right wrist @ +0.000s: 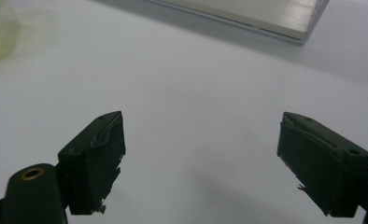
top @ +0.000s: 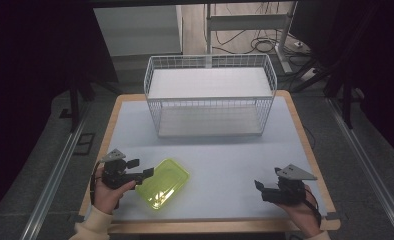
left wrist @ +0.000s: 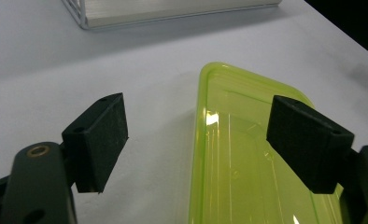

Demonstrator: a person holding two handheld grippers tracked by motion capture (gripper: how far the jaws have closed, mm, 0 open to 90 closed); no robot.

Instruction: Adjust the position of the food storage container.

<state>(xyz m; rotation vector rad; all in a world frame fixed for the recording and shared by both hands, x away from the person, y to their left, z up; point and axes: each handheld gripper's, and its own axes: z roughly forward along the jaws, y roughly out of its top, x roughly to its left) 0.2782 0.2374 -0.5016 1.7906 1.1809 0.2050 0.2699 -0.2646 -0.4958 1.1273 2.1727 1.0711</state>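
No readable text, label, brand, number or sign is being shown anywhere in these pictures; nothing is being found printed on the things near the tongs or on the tongs themselves.

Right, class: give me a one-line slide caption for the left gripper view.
Open left gripper straddling the near edge of a translucent lime-green plastic tray on a white table.
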